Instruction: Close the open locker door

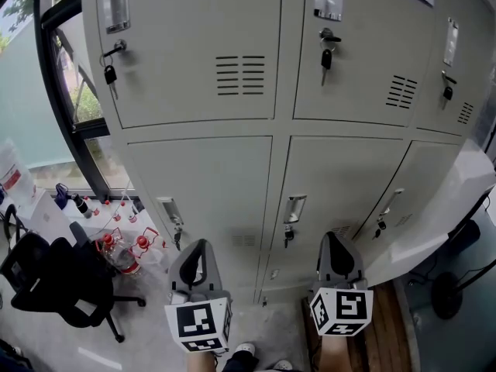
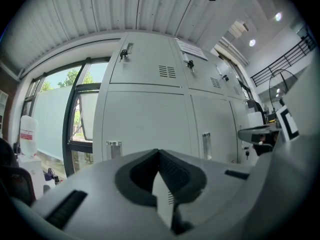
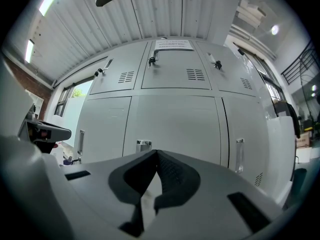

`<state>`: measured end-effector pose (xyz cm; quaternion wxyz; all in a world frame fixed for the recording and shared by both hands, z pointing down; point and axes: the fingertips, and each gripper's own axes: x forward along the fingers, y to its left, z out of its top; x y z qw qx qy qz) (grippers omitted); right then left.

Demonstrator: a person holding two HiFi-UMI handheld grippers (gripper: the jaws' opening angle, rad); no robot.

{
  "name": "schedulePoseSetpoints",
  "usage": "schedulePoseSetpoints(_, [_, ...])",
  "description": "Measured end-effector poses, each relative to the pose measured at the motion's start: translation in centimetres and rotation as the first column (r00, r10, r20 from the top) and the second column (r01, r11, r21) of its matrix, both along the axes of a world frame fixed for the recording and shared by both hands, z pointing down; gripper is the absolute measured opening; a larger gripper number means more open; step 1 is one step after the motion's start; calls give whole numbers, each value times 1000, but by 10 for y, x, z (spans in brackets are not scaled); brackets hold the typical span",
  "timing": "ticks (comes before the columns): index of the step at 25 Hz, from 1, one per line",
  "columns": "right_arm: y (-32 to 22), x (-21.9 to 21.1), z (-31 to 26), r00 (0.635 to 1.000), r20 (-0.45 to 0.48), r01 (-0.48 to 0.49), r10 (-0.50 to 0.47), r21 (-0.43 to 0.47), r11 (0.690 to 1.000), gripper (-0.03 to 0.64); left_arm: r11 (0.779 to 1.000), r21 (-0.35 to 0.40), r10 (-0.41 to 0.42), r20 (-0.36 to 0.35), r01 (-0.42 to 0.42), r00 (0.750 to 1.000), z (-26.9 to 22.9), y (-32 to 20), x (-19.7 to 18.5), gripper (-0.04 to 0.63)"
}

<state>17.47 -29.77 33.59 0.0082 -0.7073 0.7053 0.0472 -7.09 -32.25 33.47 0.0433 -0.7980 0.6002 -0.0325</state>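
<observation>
A bank of grey lockers (image 1: 256, 91) fills the head view. The lower right locker's door (image 1: 434, 215) stands swung out towards me; its pale panel runs from the locker's foot to the right edge. My left gripper (image 1: 203, 244) is low in the middle, shut and empty, pointing at the lower left locker (image 2: 145, 124). My right gripper (image 1: 332, 237) is shut with nothing held, just left of the open door and apart from it. In the left gripper view the jaws (image 2: 159, 151) meet tip to tip. The right gripper's jaws (image 3: 156, 153) also meet, facing the lower middle locker (image 3: 175, 124).
A black office chair (image 1: 54, 285) stands at the lower left beside several bottles (image 1: 124, 246) on the floor. A dark-framed window (image 1: 70, 91) is left of the lockers. Keys hang in the upper locks (image 1: 326, 53). A round black stand base (image 1: 446, 293) sits at the right.
</observation>
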Motion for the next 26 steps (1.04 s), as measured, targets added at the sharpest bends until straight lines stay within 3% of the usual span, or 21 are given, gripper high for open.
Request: schedulePoseSetpoints(26, [6,1,-1,1000,3,0,0,0,1000,18,1000,5,5,2,-5,1000,-3,8,0,-2])
